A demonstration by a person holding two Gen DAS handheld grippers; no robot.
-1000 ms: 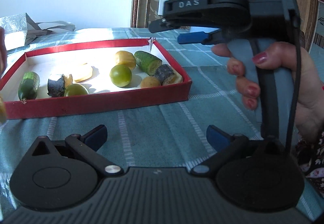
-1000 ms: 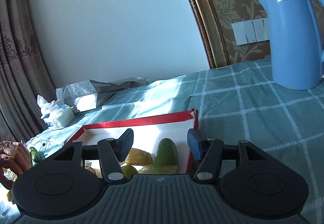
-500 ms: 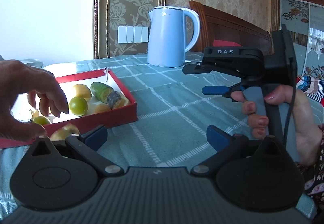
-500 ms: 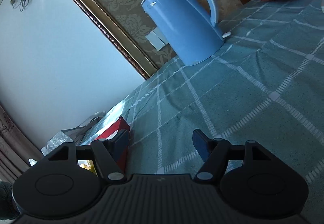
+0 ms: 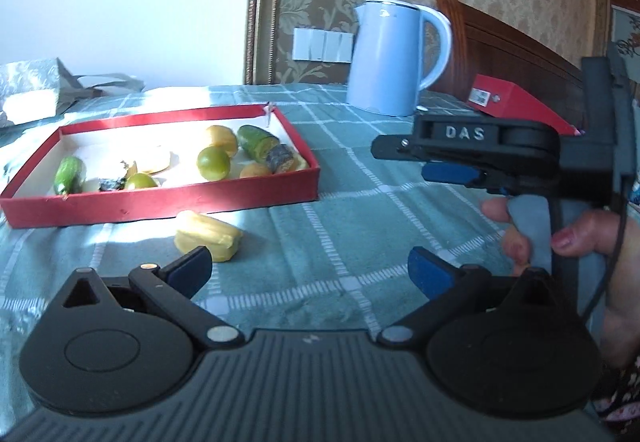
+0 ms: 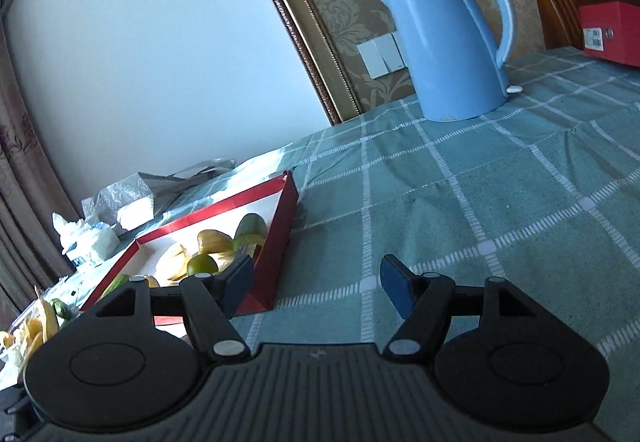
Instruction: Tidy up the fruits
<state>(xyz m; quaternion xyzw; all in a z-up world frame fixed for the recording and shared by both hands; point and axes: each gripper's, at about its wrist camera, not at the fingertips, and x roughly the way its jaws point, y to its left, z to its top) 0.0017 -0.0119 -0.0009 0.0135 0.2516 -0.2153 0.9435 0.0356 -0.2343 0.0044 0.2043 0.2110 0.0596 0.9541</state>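
A shallow red box (image 5: 168,198) with a white floor holds several pieces: green limes, cucumber chunks and yellow pieces. One yellow piece (image 5: 208,235) lies on the green checked cloth just in front of the box. My left gripper (image 5: 308,270) hovers open over the cloth, its left pad close to that yellow piece, nothing between the fingers. The right gripper (image 5: 416,162) is seen from the side at the right, held by a hand. In the right wrist view the right gripper (image 6: 316,282) is open and empty over the cloth, beside the box's near corner (image 6: 276,254).
A light blue kettle (image 5: 394,58) stands at the back of the table. A second red box (image 5: 516,102) lies behind it to the right. Crumpled silver bags and tissues (image 6: 120,202) sit at the far left. More fruit pieces (image 6: 40,322) lie at the left edge.
A hand that reached over the box's left end has gone, and a yellow piece now lies in front of the box. The right gripper's view swung back left toward the box.
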